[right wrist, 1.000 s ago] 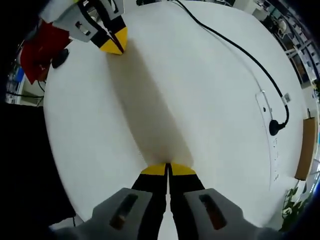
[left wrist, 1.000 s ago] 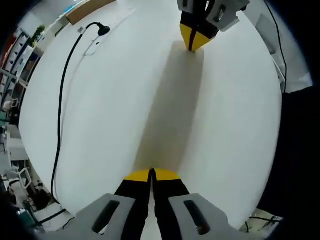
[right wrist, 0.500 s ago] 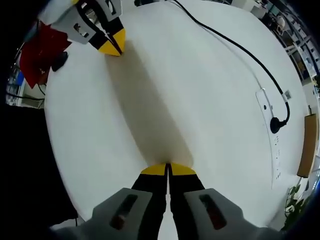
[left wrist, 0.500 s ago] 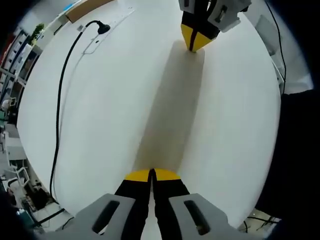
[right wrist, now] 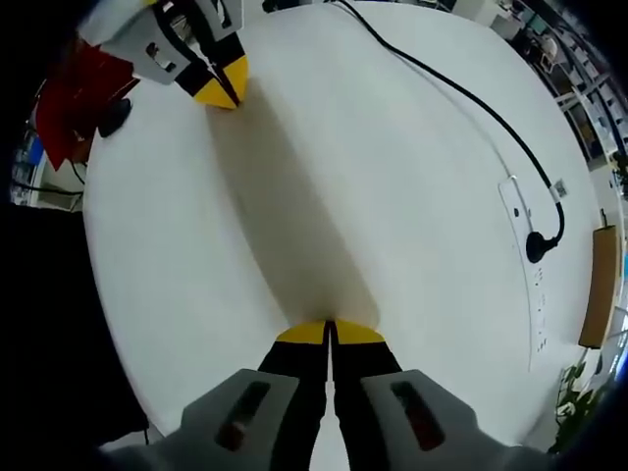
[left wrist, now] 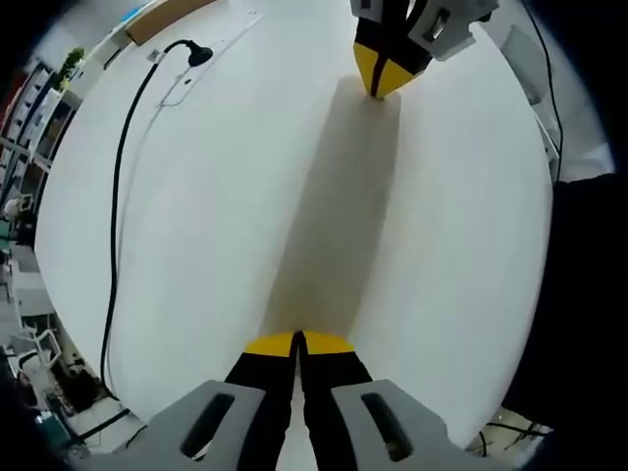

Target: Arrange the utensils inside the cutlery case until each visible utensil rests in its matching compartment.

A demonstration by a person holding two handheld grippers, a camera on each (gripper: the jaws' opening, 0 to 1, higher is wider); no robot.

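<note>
- My left gripper (left wrist: 297, 340) sits at 6 o'clock in the left gripper view, yellow tips pressed together on nothing, over the white table (left wrist: 226, 216).
- My right gripper (right wrist: 330, 331) is likewise closed and empty at 6 o'clock in the right gripper view; in the left gripper view it enters at 12 o'clock.
- A black cable (left wrist: 123, 186) runs along 9 to 11 o'clock, its plug (left wrist: 201, 57) on a white power strip (left wrist: 196, 74).
- Something red (right wrist: 74, 98) lies at 10 o'clock off the table edge in the right gripper view.

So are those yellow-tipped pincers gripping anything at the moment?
No. The left gripper and the right gripper are both shut with nothing between their jaws, pointing at each other across the bare white table.
</note>
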